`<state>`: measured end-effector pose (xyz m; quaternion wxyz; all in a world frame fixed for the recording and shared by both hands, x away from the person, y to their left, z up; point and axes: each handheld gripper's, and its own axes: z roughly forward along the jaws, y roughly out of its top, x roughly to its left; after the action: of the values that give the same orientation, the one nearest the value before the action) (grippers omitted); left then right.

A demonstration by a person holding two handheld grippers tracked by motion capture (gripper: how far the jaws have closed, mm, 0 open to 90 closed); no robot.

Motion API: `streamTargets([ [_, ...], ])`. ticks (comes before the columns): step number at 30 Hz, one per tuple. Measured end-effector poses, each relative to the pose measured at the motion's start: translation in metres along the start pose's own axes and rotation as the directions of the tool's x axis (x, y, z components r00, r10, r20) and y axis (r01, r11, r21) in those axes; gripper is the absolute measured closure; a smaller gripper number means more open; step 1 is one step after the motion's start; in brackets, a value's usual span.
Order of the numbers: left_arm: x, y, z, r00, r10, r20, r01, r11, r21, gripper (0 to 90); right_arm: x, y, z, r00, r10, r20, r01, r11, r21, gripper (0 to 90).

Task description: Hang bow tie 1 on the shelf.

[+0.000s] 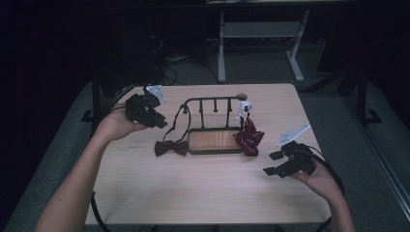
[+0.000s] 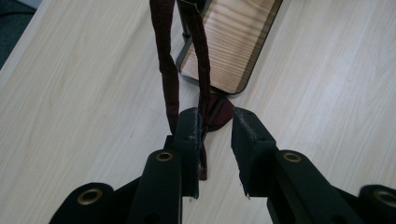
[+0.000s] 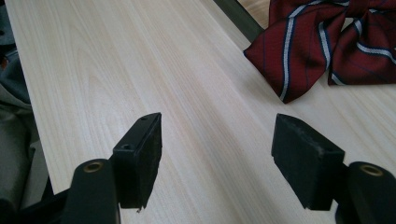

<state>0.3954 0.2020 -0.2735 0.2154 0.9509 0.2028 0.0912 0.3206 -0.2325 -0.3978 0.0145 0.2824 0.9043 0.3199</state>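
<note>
Striped bow tie (image 1: 249, 137) beside rack (image 1: 215, 141), table (image 1: 193, 188)

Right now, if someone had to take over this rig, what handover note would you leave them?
Left gripper: fingers parted, the dark bow tie's strap beside one pad, not clamped.
Right gripper: open, holding nothing, over bare table near the striped bow tie.
Things: dark bow tie lies on the table left of the rack, strap looped on the rack's rail. Striped bow tie hangs at the rack's right end.
Done: both ties are on the rack.
Left: apparently only pulling the left gripper clear.
</note>
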Motion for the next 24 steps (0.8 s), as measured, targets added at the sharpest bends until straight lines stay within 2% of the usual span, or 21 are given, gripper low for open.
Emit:
streamTargets([
  [10,-0.006,-0.005,0.001,1.0000,0.008,0.004,-0.008,1.0000,-0.002,70.3,-0.001,-0.001,-0.002,1.0000,0.002,0.002,-0.002,1.000,-0.002,33.1],
  [14,-0.007,-0.008,0.002,0.9998,0.000,0.021,0.000,1.0000,-0.005,69.4,-0.003,-0.001,-0.002,1.0000,0.000,-0.001,0.000,1.000,-0.005,33.1],
  [17,-0.008,-0.010,0.004,0.9996,0.009,0.026,-0.009,0.9999,0.012,68.8,-0.003,-0.001,-0.002,1.0000,0.007,-0.003,-0.007,1.000,-0.008,33.1],
  [24,-0.010,-0.014,0.006,0.9992,0.014,0.038,-0.014,0.9999,0.006,67.4,-0.004,-0.003,-0.003,0.9999,0.016,0.001,-0.016,1.000,-0.004,33.1],
])
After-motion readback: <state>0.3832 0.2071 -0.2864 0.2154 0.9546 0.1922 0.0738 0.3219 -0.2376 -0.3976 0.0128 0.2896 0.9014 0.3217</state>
